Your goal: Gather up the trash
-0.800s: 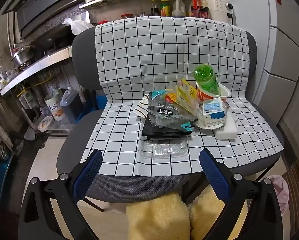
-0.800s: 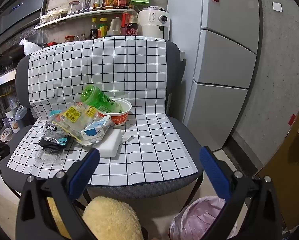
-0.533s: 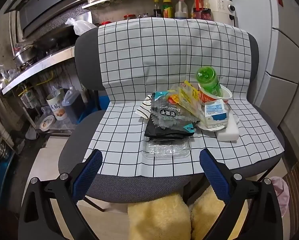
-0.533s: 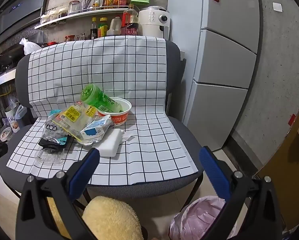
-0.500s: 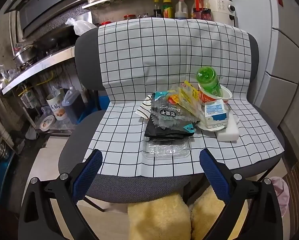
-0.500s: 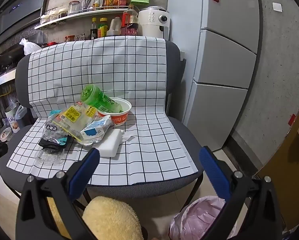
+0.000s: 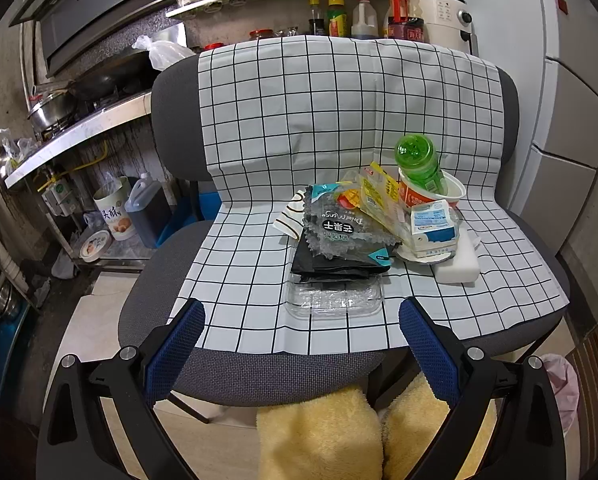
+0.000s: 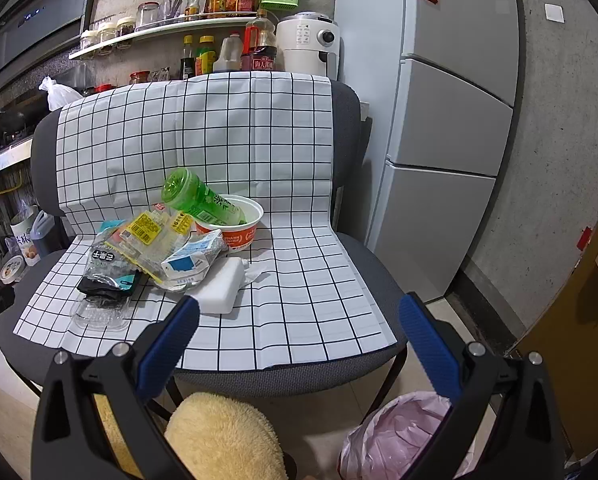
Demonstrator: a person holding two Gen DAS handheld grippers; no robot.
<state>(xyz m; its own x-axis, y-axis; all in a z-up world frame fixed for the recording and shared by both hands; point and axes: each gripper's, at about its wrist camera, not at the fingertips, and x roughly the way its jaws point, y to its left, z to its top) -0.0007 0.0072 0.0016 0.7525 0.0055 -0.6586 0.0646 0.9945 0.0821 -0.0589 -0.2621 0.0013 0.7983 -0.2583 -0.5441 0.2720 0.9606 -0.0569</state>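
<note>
The trash is heaped on the chair [image 7: 227,376], at 12 o'clock from both spread, empty tongs, left [image 7: 301,334] and right [image 8: 299,330]. The green bottle [image 7: 419,162] (propped tilted in the bowl [image 7: 455,192]) could be toppled if neighbouring wrappers [image 7: 343,232] are dragged; the pink bag [image 8: 391,432] could be missed.

Your left gripper [image 7: 301,322] and right gripper [image 8: 299,318] share one build: black angular frames, blue textured finger pads [image 7: 175,350], silver screws at the pivots. Below the jaws, fuzzy yellow fabric [image 7: 319,436] shows, possibly your slippers.
</note>
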